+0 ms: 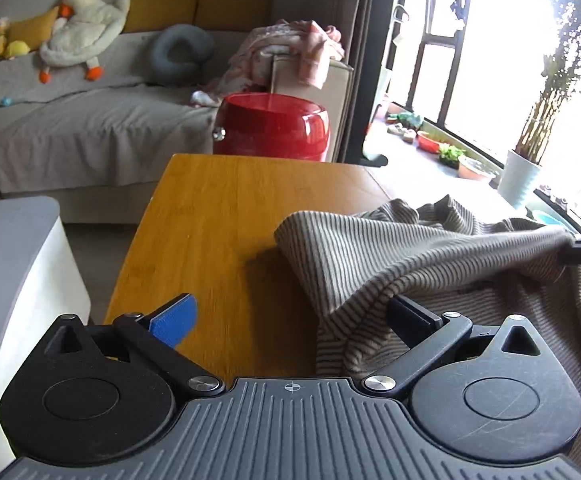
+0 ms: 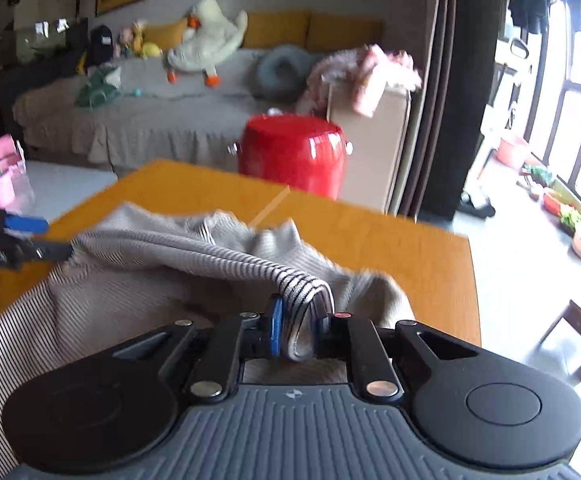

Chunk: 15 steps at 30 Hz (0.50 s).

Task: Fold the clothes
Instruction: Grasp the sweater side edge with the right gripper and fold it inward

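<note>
Showing the right hand-held gripper (image 2: 296,326) pinching striped garment (image 2: 210,248), right view only

Left wrist camera: sits just behind left tongs (image 1: 290,312), looks forward and downward across tabletop (image 1: 218,216) toward sofa (image 1: 70,128) and bright window at right; striped garment (image 1: 390,256) very near lens.

Right wrist camera: sits behind right tongs (image 2: 296,332), same forward-down tilt, close over striped garment (image 2: 162,256).

Shared: tabletop (image 2: 370,236), garment, red stool (image 1: 272,126) (image 2: 294,152), sofa (image 2: 150,120). Each view catches other tongs at frame edge.
</note>
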Each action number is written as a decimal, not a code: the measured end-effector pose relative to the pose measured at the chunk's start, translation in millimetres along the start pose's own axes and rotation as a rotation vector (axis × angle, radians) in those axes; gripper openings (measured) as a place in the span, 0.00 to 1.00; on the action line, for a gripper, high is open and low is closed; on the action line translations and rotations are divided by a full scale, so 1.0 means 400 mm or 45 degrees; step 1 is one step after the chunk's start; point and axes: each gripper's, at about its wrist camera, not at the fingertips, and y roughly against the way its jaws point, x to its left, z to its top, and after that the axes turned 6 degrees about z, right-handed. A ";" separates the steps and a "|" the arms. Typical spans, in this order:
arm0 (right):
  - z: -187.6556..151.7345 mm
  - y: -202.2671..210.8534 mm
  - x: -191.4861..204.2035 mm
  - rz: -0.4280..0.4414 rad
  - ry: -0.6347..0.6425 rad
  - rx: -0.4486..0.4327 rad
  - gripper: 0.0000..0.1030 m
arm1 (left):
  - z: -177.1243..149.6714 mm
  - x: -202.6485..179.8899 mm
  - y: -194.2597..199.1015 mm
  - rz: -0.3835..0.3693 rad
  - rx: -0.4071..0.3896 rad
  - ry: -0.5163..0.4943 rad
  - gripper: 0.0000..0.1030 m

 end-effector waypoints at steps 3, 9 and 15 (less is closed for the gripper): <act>-0.046 0.014 -0.040 0.005 -0.113 0.045 0.18 | 0.000 -0.002 0.027 -0.056 0.001 -0.014 1.00; 0.008 0.077 -0.076 0.168 -0.342 -0.153 0.48 | 0.015 -0.092 0.057 -0.237 -0.072 -0.104 1.00; 0.056 -0.061 -0.075 0.073 -0.426 0.011 0.49 | -0.012 -0.227 -0.017 -0.025 -0.118 -0.427 1.00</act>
